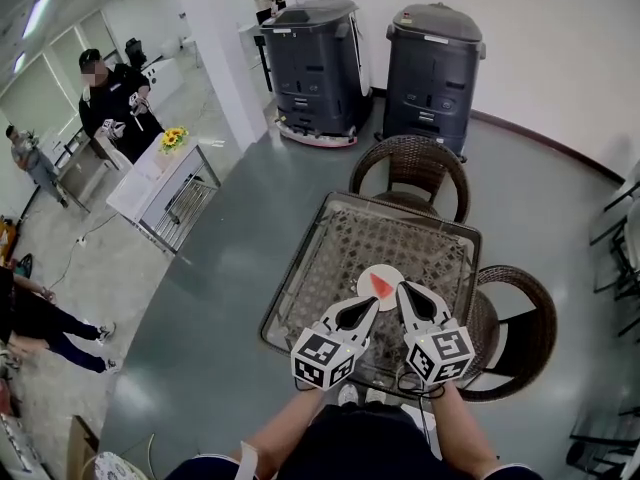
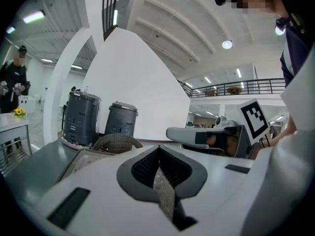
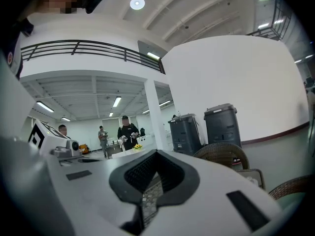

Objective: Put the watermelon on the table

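Observation:
A red watermelon wedge (image 1: 384, 286) lies on a small white plate (image 1: 370, 277) on the wicker-patterned glass table (image 1: 345, 238). My left gripper (image 1: 371, 307) hovers just short of the plate, jaws together and nothing between them; the left gripper view shows its pads (image 2: 147, 166) meeting over the tabletop. My right gripper (image 1: 405, 290) hangs beside it at the plate's right edge, also shut and empty. In the right gripper view its dark pads (image 3: 142, 173) are closed. Neither gripper touches the wedge.
Two wicker chairs stand at the table, one at the far side (image 1: 412, 168) and one at the right (image 1: 520, 328). Two grey machines (image 1: 315, 63) (image 1: 435, 63) stand by the far wall. A person (image 1: 115, 103) stands behind a white table with flowers (image 1: 165, 173).

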`<state>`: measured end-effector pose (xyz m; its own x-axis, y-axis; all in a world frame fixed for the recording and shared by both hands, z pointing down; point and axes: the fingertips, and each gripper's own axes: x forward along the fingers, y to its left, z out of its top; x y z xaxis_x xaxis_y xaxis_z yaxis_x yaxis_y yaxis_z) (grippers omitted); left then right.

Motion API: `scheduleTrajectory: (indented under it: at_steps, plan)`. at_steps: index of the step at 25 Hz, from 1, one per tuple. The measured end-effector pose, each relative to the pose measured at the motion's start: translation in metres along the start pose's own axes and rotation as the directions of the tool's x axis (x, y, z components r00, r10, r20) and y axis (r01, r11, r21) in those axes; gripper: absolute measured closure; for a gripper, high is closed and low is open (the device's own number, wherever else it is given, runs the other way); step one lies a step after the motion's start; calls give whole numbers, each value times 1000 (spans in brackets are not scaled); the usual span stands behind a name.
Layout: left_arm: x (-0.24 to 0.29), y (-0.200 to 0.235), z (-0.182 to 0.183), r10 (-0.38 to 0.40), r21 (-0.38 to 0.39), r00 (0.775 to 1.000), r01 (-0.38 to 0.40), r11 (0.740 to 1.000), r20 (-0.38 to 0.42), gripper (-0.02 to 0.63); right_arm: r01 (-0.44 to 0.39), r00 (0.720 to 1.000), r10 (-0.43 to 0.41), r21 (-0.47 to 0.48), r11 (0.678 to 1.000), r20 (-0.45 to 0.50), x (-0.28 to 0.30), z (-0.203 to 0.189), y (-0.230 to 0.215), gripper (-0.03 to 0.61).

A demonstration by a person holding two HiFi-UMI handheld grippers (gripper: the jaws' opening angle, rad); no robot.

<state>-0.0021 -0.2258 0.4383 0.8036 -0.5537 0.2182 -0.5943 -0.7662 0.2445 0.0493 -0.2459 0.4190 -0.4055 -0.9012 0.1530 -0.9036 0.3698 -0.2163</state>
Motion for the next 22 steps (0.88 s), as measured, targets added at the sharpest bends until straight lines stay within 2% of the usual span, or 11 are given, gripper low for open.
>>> scheduleTrajectory:
  at_steps: [22]
  plan:
    - [1,-7,14,-7,15,1000,7,1000,24,610,8,999,-8,-19,1000,36,-6,16,-4,575]
